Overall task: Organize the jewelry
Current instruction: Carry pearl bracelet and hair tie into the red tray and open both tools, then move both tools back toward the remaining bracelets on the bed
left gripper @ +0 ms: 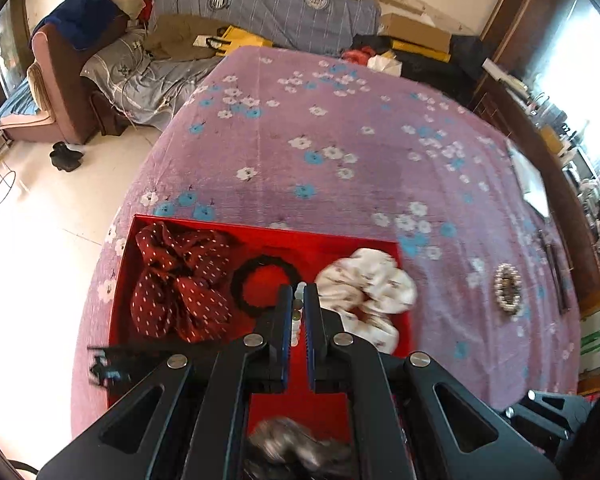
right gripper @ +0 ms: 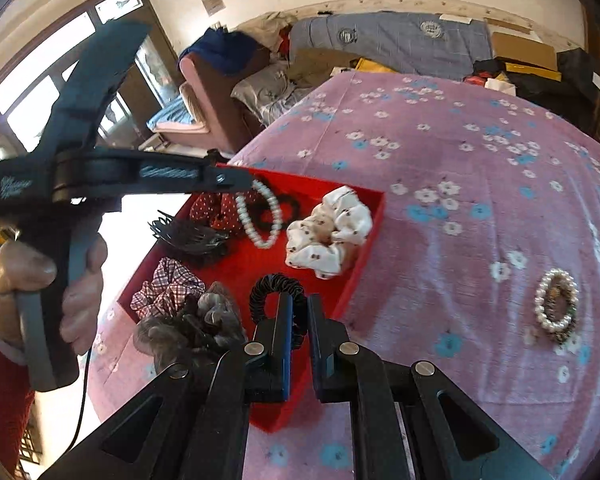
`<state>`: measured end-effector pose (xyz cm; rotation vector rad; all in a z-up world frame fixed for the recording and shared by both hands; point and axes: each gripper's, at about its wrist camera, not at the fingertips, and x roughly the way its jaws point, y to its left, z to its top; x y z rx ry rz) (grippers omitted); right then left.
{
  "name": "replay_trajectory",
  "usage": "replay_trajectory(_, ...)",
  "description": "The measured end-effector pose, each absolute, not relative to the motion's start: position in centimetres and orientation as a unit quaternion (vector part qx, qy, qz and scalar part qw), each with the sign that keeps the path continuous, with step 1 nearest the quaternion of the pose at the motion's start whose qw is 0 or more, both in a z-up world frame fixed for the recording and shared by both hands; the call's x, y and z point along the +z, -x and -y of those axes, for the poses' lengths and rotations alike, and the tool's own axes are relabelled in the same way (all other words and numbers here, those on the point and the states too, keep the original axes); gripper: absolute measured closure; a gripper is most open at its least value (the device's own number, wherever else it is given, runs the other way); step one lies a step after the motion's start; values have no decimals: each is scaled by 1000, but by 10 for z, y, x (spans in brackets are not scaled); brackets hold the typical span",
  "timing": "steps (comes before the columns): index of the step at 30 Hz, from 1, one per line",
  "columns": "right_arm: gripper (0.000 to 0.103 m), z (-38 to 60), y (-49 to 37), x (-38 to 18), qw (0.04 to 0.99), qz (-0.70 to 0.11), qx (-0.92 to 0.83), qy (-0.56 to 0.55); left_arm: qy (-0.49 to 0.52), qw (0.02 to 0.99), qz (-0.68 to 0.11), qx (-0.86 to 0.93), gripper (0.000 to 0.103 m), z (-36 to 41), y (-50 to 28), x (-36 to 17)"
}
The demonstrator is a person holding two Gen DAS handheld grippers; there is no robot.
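Blurred grey scrunchie (left gripper: 296, 446) under fingers

Left wrist view: close above the shallow red cardboard tray (left gripper: 260, 236), facing across the bed. Right wrist view: apparently slightly farther back, sharing that tray (right gripper: 364, 236).
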<state>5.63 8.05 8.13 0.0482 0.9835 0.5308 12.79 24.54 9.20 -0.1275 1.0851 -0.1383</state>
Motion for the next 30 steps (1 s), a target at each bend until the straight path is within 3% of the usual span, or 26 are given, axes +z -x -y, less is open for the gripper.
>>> replay_trajectory(12,94,-95,-70,46,831,-506,232,-21,54,832,-548,-68,98,-260,-122,53)
replay_trajectory(25,94,-121,-70,29,824,-516,235,13,44,846,-531,-36,97,-274,-110,60)
replay_trajectory(28,92,-123,-71,31,826,-513,235,14,45,846,-531,-34,89,-274,-108,62)
replay_trajectory(30,92,-122,-70,32,826,-513,235,11,45,849,-525,-27,77,-275,-104,68)
